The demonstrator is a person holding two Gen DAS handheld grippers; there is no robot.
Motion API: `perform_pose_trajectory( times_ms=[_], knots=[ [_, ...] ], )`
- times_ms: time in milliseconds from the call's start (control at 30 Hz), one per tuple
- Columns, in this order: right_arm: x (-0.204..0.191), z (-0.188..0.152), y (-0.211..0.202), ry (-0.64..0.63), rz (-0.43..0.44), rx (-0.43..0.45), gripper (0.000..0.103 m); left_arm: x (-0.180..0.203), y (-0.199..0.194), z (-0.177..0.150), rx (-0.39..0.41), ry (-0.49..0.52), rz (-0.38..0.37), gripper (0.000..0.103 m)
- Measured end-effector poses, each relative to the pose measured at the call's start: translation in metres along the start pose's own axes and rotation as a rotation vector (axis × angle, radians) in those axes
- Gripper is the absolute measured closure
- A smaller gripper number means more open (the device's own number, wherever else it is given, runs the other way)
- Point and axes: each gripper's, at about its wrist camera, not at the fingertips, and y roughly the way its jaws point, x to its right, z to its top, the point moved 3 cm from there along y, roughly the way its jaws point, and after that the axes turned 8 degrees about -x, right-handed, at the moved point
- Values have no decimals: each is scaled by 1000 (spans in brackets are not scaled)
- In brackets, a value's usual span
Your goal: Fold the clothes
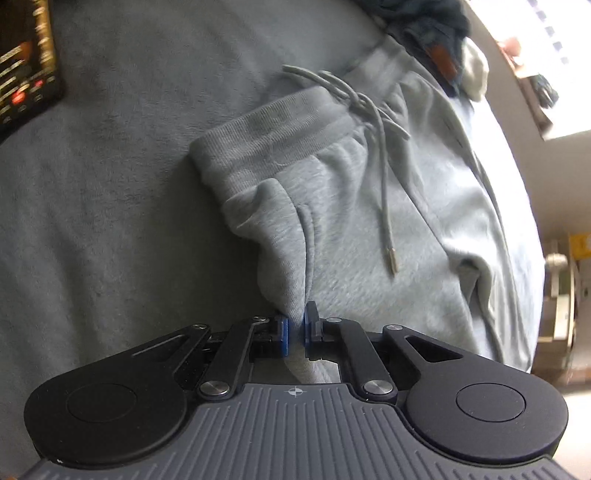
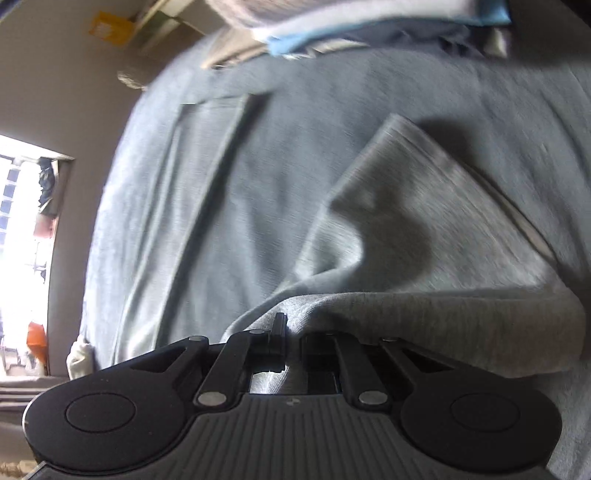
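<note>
The grey sweatpants [image 1: 332,206] lie on a bed [image 1: 110,184], waistband up beyond the left tongs, one drawstring [image 1: 384,192] trailing across the front. The left tongs [image 1: 295,328] are closed on a pinch of cloth by the pocket; the right tongs [image 2: 291,332] are closed on a fold of the same grey cloth, with a leg [image 2: 424,192] spread beyond them. Judging by both grips and the blur in the right view, a fold is in hand: cloth is being carried over. The next move calls for both tongs to travel level and lay edge on edge. Count: one pair of sweatpants, two tongs, one clothes pile [image 2: 369,26] at the bed's far end.
</note>
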Motion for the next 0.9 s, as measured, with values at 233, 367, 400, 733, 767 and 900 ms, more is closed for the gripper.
perform_pose_trajectory(
  times_ms=[233,367,400,733,767,900],
  knots=[
    [9,-7,2,51,-13,-13,95,-22,-26,15,120,-90,-78,53],
    [14,-11,4,80,-21,-21,95,-35,-14,33,131,-205,-93,48],
    [15,-12,4,88,-23,-23,94,-38,-7,37,119,-230,-98,48],
    [22,-15,10,120,-34,-37,94,-25,-20,56,262,-284,-151,96],
    [20,-15,9,112,-26,-32,94,-20,-29,57,293,-252,-153,97],
    [16,-17,5,74,-4,-29,94,-25,-28,63,288,-165,-73,96]
  ],
)
